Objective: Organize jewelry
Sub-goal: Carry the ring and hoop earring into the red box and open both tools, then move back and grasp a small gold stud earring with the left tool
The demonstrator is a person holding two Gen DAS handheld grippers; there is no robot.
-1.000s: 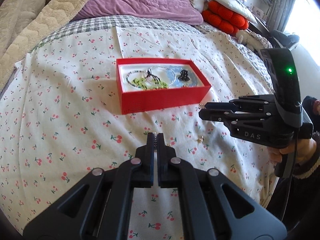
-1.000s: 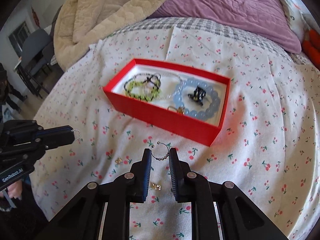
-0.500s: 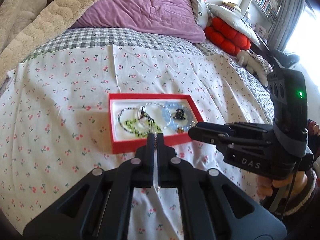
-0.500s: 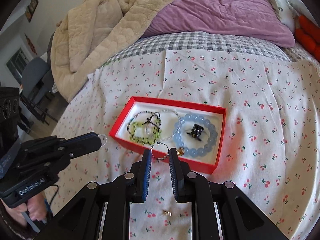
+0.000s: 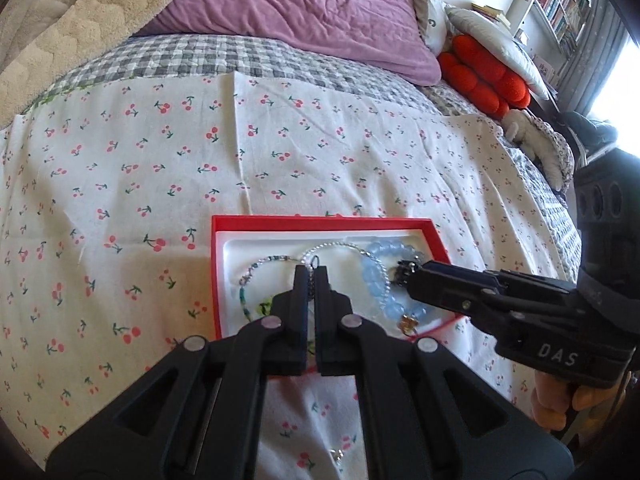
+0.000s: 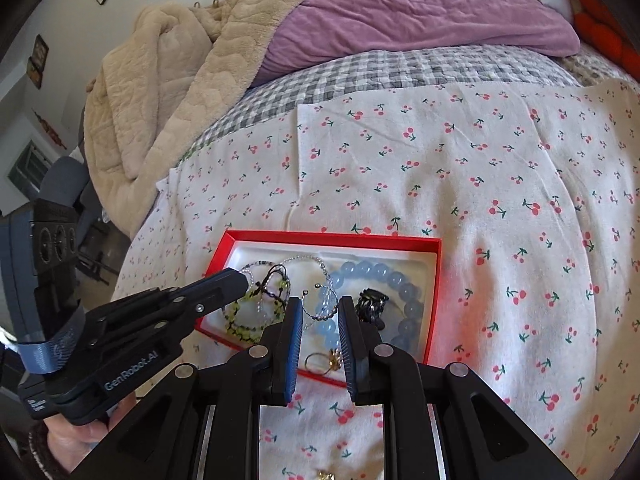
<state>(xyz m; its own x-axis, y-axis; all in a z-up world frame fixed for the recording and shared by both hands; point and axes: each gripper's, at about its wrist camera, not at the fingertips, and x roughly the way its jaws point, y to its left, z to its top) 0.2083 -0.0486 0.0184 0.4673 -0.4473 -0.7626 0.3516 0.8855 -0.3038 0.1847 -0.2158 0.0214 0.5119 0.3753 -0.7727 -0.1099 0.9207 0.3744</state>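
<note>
**Hovering over the red box with a ring in each gripper**

Hanging above the near edge of the red jewelry box (image 6: 436, 280), the right gripper (image 6: 319, 312) pinches a small open wire ring (image 6: 318, 302) with ball ends between its blue-padded fingers (image 6: 294, 320). The jaws stand a little apart, only as wide as the ring they clamp.

The left gripper (image 5: 311, 276) sits over the left half of the same box (image 5: 320, 222). Its jaws are pressed almost together, and a thin dark wire loop (image 5: 315, 261) sticks up from the slit between the tips. In the right wrist view that gripper (image 6: 236, 278) comes in from the left, its tip over the box's left end, with a small beaded ring (image 6: 250, 270) showing at the tip.

The box rests on a white cherry-print cloth (image 6: 500, 184) spread over the bed. Inside, on the white lining:
- a pale blue bead bracelet (image 6: 384, 274) on the right
- a black clip-like piece (image 6: 372, 302) within that bracelet
- a green bead bracelet (image 6: 240, 326) on the left
- a thin silver bead strand (image 6: 304, 260) towards the far side
- a gold ring (image 6: 322, 360) at the near wall

A small gold item (image 6: 326, 475) lies on the cloth nearer than the box, too blurred to name. Far back are a purple pillow (image 6: 400, 8) and a beige blanket (image 6: 168, 80).
</note>
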